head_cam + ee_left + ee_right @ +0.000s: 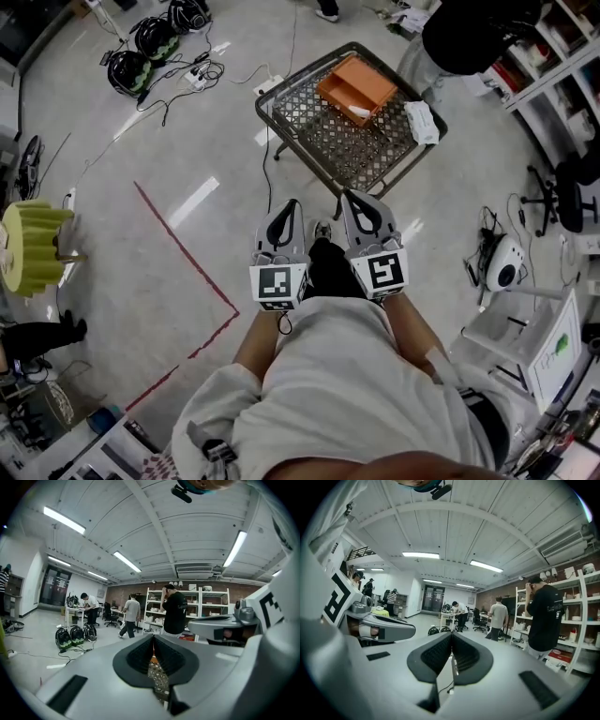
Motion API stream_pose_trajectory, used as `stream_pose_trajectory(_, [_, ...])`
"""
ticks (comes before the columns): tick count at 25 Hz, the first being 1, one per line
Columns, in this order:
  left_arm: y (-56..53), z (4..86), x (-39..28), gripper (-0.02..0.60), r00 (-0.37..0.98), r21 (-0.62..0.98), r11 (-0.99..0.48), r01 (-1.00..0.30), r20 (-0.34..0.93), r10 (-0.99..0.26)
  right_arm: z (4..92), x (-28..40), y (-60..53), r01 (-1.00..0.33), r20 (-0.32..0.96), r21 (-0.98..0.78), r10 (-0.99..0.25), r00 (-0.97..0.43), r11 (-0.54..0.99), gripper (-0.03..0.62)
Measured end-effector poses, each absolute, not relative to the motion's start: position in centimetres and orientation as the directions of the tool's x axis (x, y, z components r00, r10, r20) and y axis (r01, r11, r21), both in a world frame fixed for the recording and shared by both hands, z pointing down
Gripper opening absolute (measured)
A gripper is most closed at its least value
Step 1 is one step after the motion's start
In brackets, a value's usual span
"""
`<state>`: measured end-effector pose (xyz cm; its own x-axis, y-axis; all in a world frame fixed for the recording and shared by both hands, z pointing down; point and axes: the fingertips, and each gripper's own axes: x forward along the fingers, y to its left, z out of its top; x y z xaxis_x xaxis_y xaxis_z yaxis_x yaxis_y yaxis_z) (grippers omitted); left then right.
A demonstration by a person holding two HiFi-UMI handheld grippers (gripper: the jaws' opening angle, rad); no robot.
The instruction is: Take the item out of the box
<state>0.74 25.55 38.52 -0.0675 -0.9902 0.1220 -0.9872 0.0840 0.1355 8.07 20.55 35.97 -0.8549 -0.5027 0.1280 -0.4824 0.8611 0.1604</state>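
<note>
Noted left gripper (pixel 289 206) and right gripper (pixel 350 197) with fingers shut together, empty, near the body. Located flat orange cardboard box (pixel 356 86) on black wire-mesh tabletop (pixel 328 142), well ahead; item inside not made out. Judged best to step close and spread fingers before reaching in.

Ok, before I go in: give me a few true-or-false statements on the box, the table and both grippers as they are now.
1. The orange box sits on the wire mesh table. True.
2. The right gripper is clamped on the box. False: its jaws are together on nothing, and it is held close to the person's body, short of the table.
3. The left gripper has its jaws wide apart. False: they are together, with nothing between them.
4. A white packet lies on the mesh to the right of the box, outside it. True.
5. The red line on the floor runs under the table. False: it lies to the left of the table and grippers.
</note>
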Motion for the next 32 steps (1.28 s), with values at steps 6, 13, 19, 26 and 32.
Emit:
stream_pose_trajectory(6, [21.7,37.1,-3.7,0.011,-0.134,0.109,0.144,-0.983,0.099,-0.986,35.0,3.6,16.6,-0.428,0.081,0.159,-0.444,-0.892,0.890,0.005])
stream_pose_trajectory(13, [14.7,35.4,-6.8,0.011,-0.147,0.108,0.156,-0.982,0.090,-0.985,33.3,0.2,9.8,-0.388,0.063,0.177,-0.404,-0.913,0.904,0.005])
stream_pose_trajectory(19, [8.2,35.9,-6.5,0.011,-0.120,0.112,0.134,-0.985,0.125,-0.985,34.0,0.4,3.9,-0.393,0.080,0.154,-0.408,-0.910,0.907,0.005])
stream_pose_trajectory(26, [2.9,38.3,-5.4,0.011,-0.059,0.109,0.082,-0.991,0.203,-0.977,36.4,0.7,-1.2,-0.425,0.115,0.127,-0.439,-0.891,0.896,0.005])
stream_pose_trajectory(32, [-0.8,39.7,-6.9,0.011,-0.024,0.115,0.052,-0.992,0.235,-0.972,38.6,0.4,-4.8,-0.470,0.168,0.098,-0.480,-0.861,0.877,0.005])
